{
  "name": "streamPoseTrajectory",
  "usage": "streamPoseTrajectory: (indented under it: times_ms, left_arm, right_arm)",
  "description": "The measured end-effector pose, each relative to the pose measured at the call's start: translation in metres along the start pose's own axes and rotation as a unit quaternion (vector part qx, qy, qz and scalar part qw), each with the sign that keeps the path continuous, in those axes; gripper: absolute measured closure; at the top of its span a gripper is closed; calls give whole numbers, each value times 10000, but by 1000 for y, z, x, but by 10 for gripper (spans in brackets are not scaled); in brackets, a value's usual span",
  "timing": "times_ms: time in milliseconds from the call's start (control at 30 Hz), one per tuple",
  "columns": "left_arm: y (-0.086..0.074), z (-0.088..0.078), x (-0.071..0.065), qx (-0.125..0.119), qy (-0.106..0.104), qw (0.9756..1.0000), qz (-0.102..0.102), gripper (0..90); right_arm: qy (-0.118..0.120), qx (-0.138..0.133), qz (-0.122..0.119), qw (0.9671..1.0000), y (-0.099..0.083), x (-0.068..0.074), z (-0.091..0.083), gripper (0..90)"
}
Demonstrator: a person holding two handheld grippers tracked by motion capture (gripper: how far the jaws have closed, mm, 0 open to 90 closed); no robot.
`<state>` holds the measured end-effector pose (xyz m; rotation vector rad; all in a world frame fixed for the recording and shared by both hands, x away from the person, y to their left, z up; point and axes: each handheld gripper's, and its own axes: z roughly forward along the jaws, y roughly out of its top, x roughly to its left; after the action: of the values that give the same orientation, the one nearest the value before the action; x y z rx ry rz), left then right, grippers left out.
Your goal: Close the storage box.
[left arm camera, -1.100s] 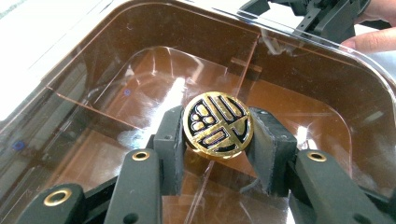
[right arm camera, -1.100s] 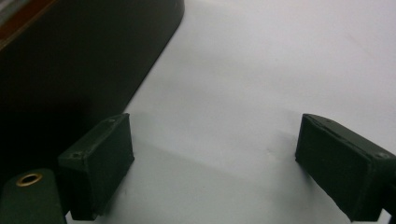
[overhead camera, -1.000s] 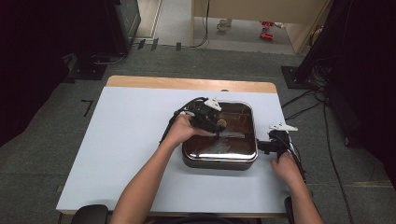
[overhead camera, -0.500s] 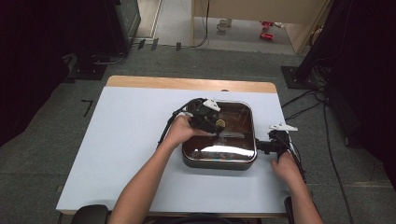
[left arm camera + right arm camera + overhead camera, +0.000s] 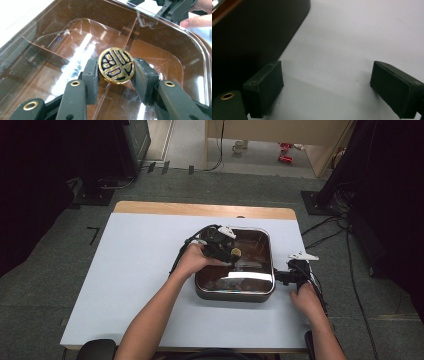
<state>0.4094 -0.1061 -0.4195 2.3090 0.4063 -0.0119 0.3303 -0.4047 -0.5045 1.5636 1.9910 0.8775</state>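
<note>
Left tool (image 5: 115, 72): its two black pads are pressed against the sides of the gold knob, one on each side, gripping it; in the high view the left tool (image 5: 226, 251) sits over the left half of the lid.
Gold knob (image 5: 116, 65): round, gold with a black ornamental pattern on its face, standing on the middle of the lid; in the high view the gold knob (image 5: 235, 253) shows as a small tan disc just in front of the left hand.
Lid (image 5: 160, 42): clear brown-tinted cover with rounded corners and bright reflections, lying flat on the pan.
Pan (image 5: 235, 292): dark, square with rounded corners, on the right half of the tabletop, nearer the person's edge than the far edge.
Right tool (image 5: 327, 85): jaws stand wide apart with nothing between them, only bare white surface; the pan's dark side wall (image 5: 257, 32) is just beside the pad seen at the left of that view. In the high view the right tool (image 5: 287, 276) lies low at the pan's right side, pointing at it.
Left hand (image 5: 192, 260): wrapped round the left tool, forearm coming in from the bottom edge.
Right hand (image 5: 306, 295): behind the right tool, near the right edge of the tabletop.
Tabletop (image 5: 140, 270): white sheet with a strip of bare wood along the far edge.
</note>
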Motion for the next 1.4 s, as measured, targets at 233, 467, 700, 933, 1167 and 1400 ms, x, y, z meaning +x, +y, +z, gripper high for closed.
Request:
streamPoseTrajectory:
  times_ms: [233,467,700,933,1167,1400]
  left_arm:
    - [5,-1,3,152,-124,9998,-81,593]
    - [5,0,6,213,-224,9994,-183,593]
    - [-4,1,8,-156,-308,9989,-310,513]
    - [-2,-3,7,-14,-48,9994,-336,367]
    - [-1,-19,5,-134,24,9993,-353,346]
    - [-6,-42,3,-261,140,9986,-432,336]
  right_arm:
    - [-1,2,-1,10000,0,0,0,106]
    - [-3,2,-1,10000,0,0,0,106]
    - [-3,4,-3,10000,0,0,0,106]
    - [-2,4,-2,10000,0,0,0,106]
    - [-4,4,-1,10000,0,0,0,106]
    - [-5,5,-3,10000,0,0,0,106]
